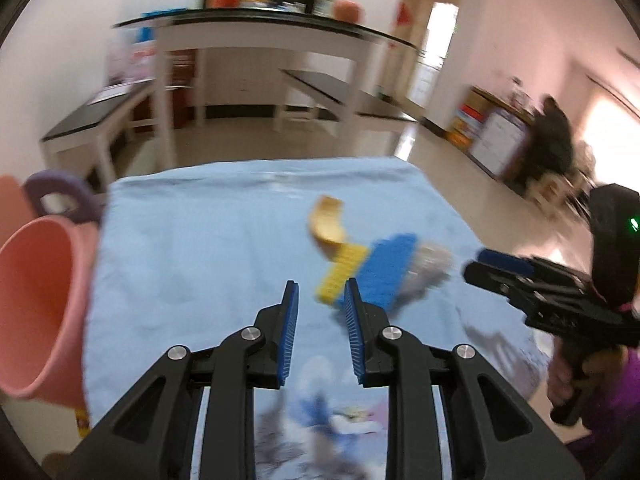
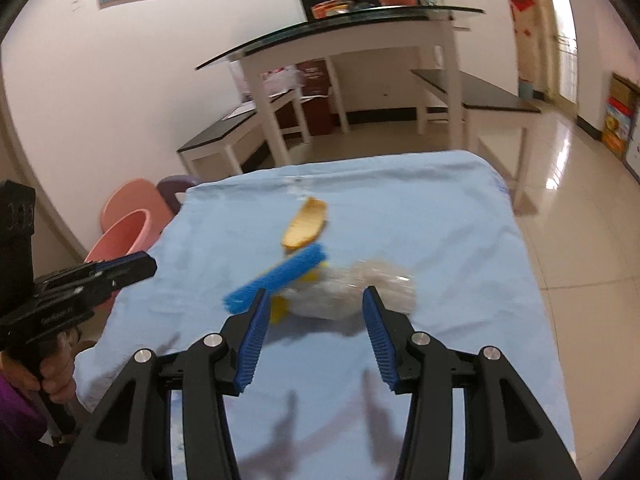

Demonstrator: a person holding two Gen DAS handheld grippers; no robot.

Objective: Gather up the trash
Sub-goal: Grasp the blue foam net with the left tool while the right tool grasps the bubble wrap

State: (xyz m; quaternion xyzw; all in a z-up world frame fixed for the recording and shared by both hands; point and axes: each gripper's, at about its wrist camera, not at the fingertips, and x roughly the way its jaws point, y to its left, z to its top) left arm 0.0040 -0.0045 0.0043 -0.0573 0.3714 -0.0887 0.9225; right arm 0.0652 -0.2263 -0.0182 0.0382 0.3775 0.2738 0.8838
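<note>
Blue-clothed surface (image 2: 440,216) with trash ahead of both grippers' released, empty fingers (image 2: 253,336).
Right gripper (image 2: 316,300) should straddle the crumpled clear plastic wrap (image 2: 360,288) just beyond its fingertips; left gripper (image 1: 320,292) aims at the blue-and-yellow ridged piece (image 1: 384,272), pink plastic bin (image 1: 36,300) leftward.

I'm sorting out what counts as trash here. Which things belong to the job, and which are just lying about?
Job:
banana peel
crumpled plastic
pink bin

Probably lying about:
blue block
yellow block
purple handle
benches
glass-topped table
</note>
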